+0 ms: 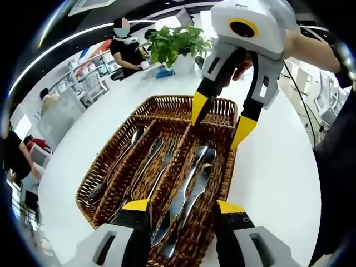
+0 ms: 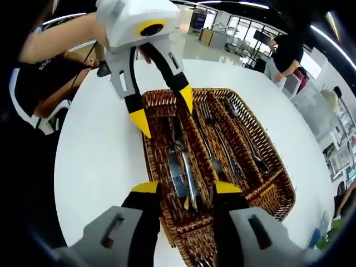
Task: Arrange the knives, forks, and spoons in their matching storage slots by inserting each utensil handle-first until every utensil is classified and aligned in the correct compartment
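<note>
The cutlery was plain polished steel. Two knives (image 1: 186, 192) lay side by side with their shiny blades pointing toward the left gripper (image 1: 183, 207) and their handles away from it, reaching up between its yellow-tipped jaws. In the right gripper view the same knives (image 2: 179, 167) ran straight ahead from between the right gripper's (image 2: 186, 188) jaws.

All of it sat in a brown wicker basket (image 1: 100, 167) split lengthwise into three long slots, with a short crosswise slot at the end far from the left gripper. The basket rested on a white round table (image 1: 278, 167). Seen from the left gripper, the knives filled the slot directly ahead of it. The forks (image 1: 158, 161) lay in the middle slot, just to the left of the jaws. The spoons (image 1: 119, 161) lay in the outer slot, furthest left. Seen from the right gripper, the order ran the other way: forks (image 2: 214, 139) to the right of its jaws, spoons (image 2: 245, 136) beyond them by the far basket (image 2: 278, 192) wall.

Both grippers stood wide, holding nothing. The left one hovered over the near end of the knife slot. The right gripper (image 1: 220, 124) hung over the far end of the basket, facing it, tips spread above the knife handles. A potted plant (image 1: 172, 44) stood on the table (image 2: 100, 156) beyond it.
</note>
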A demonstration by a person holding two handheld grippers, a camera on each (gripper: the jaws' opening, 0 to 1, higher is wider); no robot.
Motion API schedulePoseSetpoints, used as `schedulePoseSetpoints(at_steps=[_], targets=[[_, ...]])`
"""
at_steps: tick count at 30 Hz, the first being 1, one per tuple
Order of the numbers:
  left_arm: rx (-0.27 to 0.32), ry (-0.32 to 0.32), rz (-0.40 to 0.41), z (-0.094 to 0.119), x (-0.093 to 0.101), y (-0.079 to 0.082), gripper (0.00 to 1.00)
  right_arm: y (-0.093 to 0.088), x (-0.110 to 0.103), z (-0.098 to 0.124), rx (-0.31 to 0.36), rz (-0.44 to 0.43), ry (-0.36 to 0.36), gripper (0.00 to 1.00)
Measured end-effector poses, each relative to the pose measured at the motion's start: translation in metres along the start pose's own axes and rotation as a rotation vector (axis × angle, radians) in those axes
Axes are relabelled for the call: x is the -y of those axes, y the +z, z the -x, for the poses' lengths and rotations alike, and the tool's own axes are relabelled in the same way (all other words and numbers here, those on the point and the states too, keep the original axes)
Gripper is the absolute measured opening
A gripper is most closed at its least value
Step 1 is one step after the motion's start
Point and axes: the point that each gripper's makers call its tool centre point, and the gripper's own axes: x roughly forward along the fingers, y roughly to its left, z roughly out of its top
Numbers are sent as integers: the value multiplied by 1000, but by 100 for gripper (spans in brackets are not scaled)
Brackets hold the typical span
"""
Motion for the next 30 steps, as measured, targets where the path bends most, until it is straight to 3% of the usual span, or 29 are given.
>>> schedulePoseSetpoints(at_steps=[4, 10, 15, 20, 30], targets=[[56, 63, 72, 6, -5, 4, 55, 1, 1, 6, 46, -54, -37, 45], [163, 94, 175, 18, 1, 9, 63, 1, 4, 19, 125, -146, -101, 56], [196, 100, 227, 28, 9, 2, 69, -3, 3, 29, 174, -225, -144, 62], [266, 127, 313, 40, 15, -1, 76, -10, -1, 36, 198, -274, -178, 70], [316, 161, 364, 57, 33, -10, 84, -28, -4, 62, 267, -369, -236, 77]])
